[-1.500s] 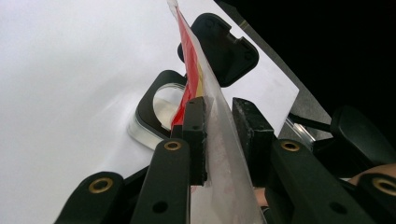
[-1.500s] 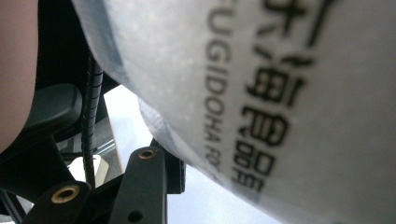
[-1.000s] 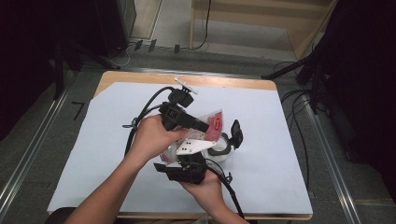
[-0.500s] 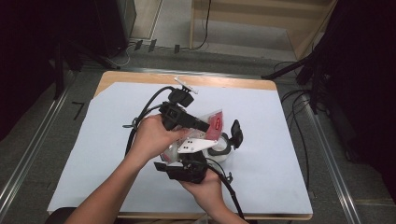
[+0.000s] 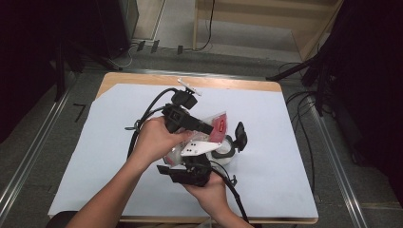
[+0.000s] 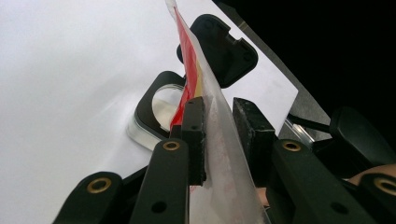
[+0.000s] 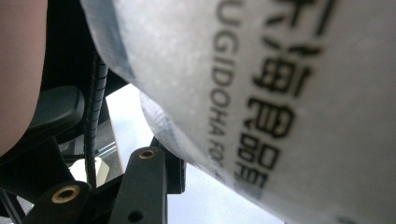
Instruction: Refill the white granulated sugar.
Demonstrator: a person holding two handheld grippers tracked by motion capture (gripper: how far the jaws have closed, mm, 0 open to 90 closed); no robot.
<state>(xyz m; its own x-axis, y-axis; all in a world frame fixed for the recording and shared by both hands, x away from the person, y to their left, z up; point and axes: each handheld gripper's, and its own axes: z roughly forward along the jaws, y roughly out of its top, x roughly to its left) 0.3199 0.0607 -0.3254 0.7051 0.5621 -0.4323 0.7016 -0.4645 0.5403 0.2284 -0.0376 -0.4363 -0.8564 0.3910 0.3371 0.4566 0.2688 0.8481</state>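
A clear plastic bag with a red label hangs tilted between my two grippers at the table's middle. My left gripper is shut on the bag's upper part. In the left gripper view the bag runs between the pads. Below it stands a clear round container with a black rim. Its hinged black lid is flipped open. My right gripper holds the bag's lower end from the near side. There the frosted bag with black print presses against one finger and hides the other.
A white sheet covers the wooden table. Black cables trail from the grippers across the sheet. Dark stands and cables are on the floor beyond the right edge. A metal rail runs along the left.
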